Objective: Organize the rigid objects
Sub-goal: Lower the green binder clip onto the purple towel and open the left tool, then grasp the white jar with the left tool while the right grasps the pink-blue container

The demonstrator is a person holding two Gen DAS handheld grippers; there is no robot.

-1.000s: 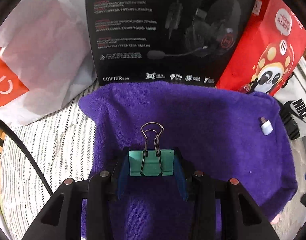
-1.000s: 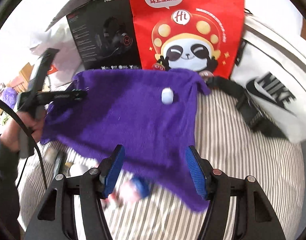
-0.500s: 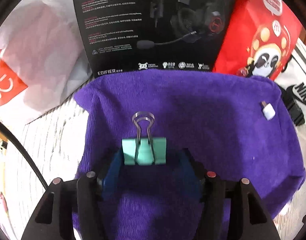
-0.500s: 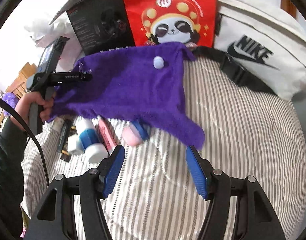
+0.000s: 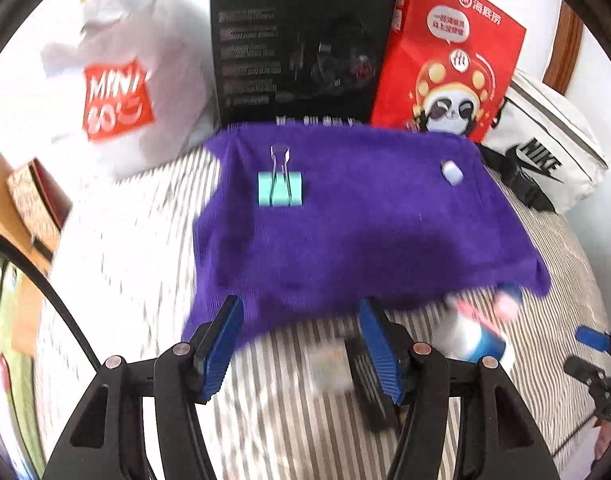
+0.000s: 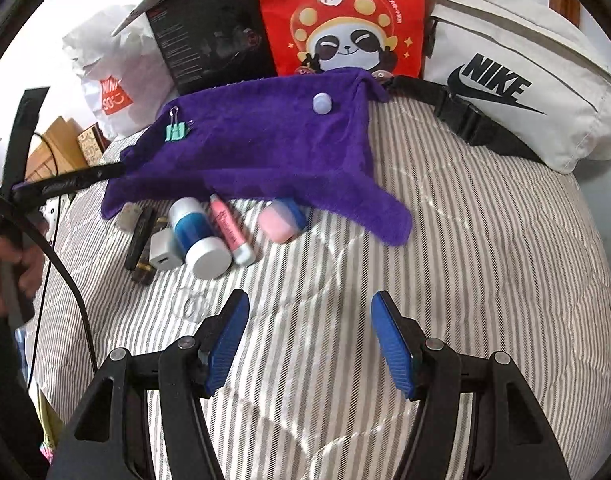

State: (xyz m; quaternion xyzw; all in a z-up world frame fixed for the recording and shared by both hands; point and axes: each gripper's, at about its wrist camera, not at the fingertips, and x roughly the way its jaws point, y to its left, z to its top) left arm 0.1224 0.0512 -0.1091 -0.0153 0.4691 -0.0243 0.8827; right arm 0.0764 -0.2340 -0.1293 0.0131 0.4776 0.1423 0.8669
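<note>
On the purple cloth (image 5: pixel 365 220), in the upper left part of the left wrist frame, we see the green binder clip (image 5: pixel 280 188) lying flat with its wire handles pointing away from us. Our left gripper (image 5: pixel 301 340) stands with its jaws apart and nothing between them, near the lower edge of the cloth; the jaws opened within the last second and the clip is out of them. Our right gripper (image 6: pixel 309 336) is also spread wide and empty, above the bare striped bedding (image 6: pixel 465 240). A small pale round piece (image 6: pixel 322 103) rests near the upper right corner of the cloth. Below the cloth, in the middle left of the right wrist frame, wait a blue and white bottle (image 6: pixel 199 236), a pink tube (image 6: pixel 229 232), a white charger (image 6: pixel 163 250) and a pink case (image 6: pixel 281 222). We judge the bottle light, stiff and smooth, so it may roll or slip; we would take it across the middle of its body.
</note>
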